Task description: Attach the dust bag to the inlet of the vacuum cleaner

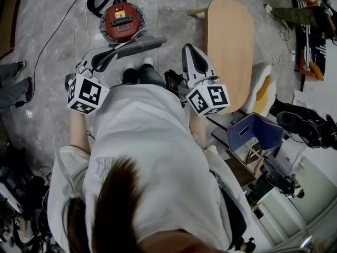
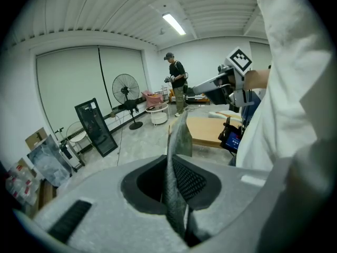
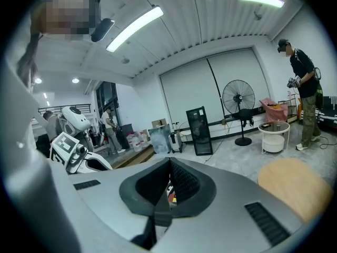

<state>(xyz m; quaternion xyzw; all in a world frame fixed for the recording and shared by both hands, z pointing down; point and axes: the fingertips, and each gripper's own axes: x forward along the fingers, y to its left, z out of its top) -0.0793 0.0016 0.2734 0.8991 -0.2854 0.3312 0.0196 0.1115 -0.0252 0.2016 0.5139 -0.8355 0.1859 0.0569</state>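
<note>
Left gripper (image 2: 171,161) jaws grasp dust bag (image 2: 179,135), its lower edge hidden; right gripper (image 3: 169,165) jaws clenched, empty.

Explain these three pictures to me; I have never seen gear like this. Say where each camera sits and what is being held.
There is no robot here: a person stands with a hand-held two-jaw gripper in each hand. The head view comes from a camera on the person's head, looking steeply down; the cubes with square markers are parts of the grippers. The other two pictures come from a camera riding on each gripper, looking along its jaws. The left gripper is shut on a grey dust bag, seen edge-on there. The right gripper is shut with nothing in it. On the floor ahead lies a red vacuum cleaner, with a light wooden table to its right.
</note>
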